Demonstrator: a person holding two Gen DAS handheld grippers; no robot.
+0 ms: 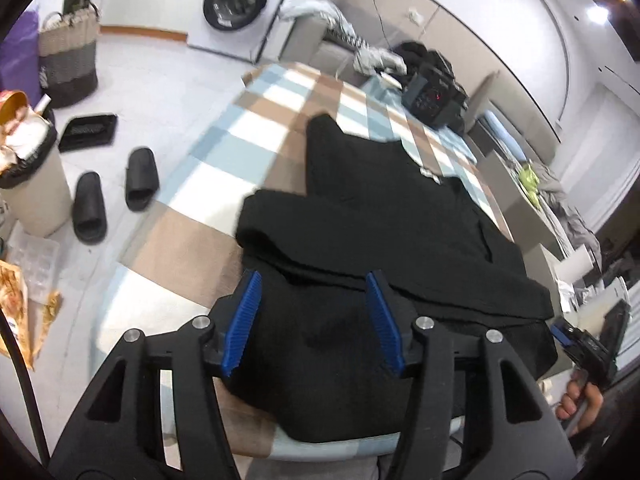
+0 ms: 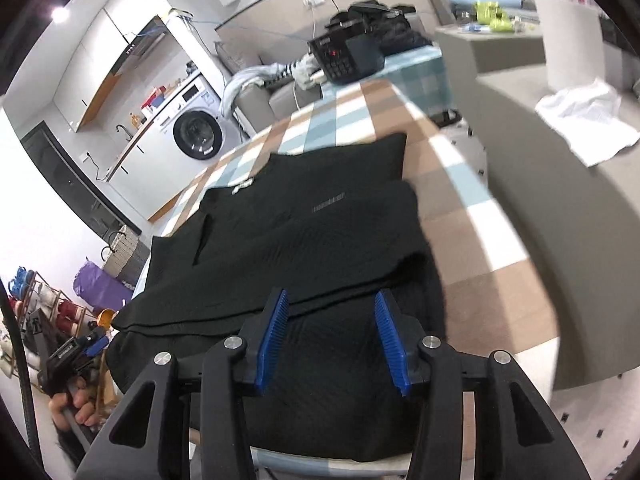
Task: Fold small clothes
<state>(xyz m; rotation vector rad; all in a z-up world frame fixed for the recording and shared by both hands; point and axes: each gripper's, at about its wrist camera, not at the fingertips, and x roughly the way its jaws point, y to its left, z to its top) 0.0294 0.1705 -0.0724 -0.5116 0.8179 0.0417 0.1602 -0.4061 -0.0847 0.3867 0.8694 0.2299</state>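
Observation:
A black knit garment lies on the checked tablecloth, its near part folded over the rest. In the left wrist view my left gripper hovers over the garment's near left edge, blue pads apart, nothing pinched between them. The right wrist view shows the same garment with a small white label near its collar. My right gripper stands open above the fold's near edge, holding no cloth. The other gripper and the hand that holds it appear at each view's edge: right gripper, left gripper.
A black device with buttons sits at the table's far end beside striped cloth. On the floor to the left lie black slippers, a full bin, a black tray and a woven basket. A washing machine stands behind. White cloth lies on a grey sofa.

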